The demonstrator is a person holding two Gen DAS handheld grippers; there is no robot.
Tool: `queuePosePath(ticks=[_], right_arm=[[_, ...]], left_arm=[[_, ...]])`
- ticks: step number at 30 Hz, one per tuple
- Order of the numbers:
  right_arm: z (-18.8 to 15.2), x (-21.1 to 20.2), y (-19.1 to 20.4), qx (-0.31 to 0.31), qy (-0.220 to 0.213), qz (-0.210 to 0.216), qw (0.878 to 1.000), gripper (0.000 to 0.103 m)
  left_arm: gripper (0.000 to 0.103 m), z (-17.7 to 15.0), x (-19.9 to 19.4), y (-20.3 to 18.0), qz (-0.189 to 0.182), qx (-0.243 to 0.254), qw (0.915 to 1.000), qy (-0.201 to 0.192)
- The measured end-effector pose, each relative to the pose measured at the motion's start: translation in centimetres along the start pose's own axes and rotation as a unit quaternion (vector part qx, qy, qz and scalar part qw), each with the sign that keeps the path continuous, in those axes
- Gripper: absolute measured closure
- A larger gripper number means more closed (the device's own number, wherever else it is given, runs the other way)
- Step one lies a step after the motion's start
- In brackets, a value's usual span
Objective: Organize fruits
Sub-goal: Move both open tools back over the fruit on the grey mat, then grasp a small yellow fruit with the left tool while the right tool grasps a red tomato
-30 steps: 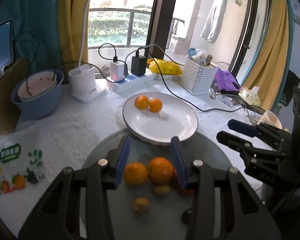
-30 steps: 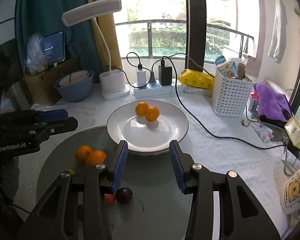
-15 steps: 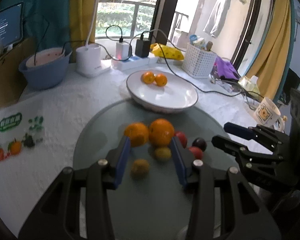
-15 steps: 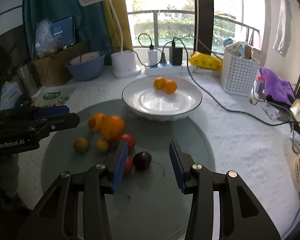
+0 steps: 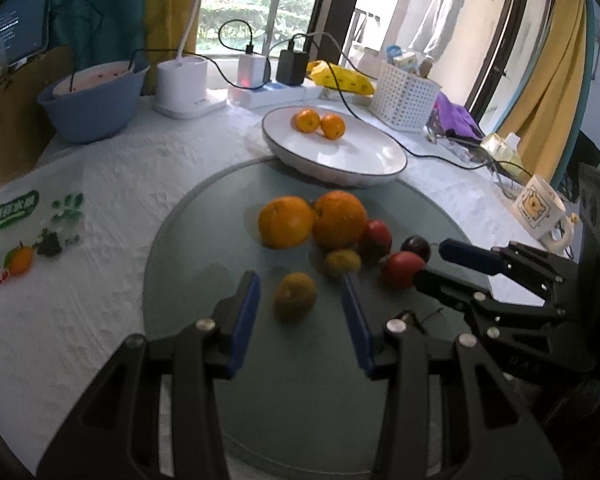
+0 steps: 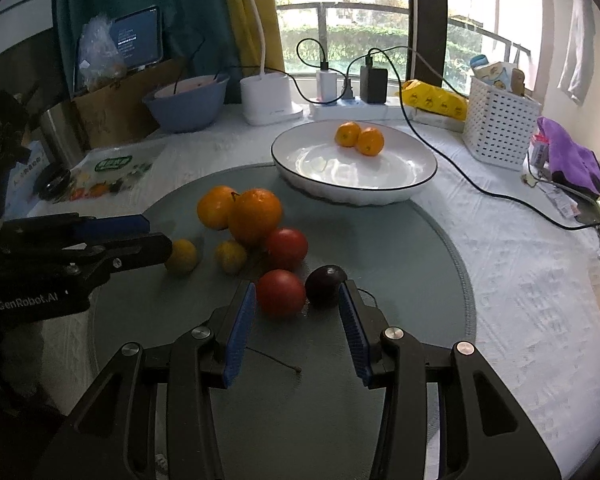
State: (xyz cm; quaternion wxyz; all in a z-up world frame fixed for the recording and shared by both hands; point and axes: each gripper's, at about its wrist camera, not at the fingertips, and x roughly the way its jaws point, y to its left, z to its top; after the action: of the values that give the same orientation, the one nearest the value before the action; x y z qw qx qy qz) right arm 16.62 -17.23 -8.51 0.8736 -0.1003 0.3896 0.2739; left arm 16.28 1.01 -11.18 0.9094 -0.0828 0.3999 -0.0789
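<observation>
Both tongs are hanging open and empty: the left gripper (image 5: 300, 300) is framing a small yellow fruit (image 5: 295, 297), the right gripper (image 6: 296, 312) a red fruit (image 6: 281, 293) touching a dark plum (image 6: 325, 285), risking nudging both away.

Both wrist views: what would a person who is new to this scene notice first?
The bright cluster of fruit on the grey round mat stands out: two big oranges, two red fruits and a dark plum. Behind it, a white plate holds two small oranges. The right gripper and left gripper hang open near the fruit.
</observation>
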Motion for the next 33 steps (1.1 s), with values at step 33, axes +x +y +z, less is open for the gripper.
queuePosePath(ticks=[33], right_arm=[[-0.3, 0.8, 1.3, -0.025, 0.008, 0.009, 1.0, 0.075]], left_arm=[[0.079, -0.4, 0.9, -1.2, -0.003, 0.037, 0.9993, 0.008]])
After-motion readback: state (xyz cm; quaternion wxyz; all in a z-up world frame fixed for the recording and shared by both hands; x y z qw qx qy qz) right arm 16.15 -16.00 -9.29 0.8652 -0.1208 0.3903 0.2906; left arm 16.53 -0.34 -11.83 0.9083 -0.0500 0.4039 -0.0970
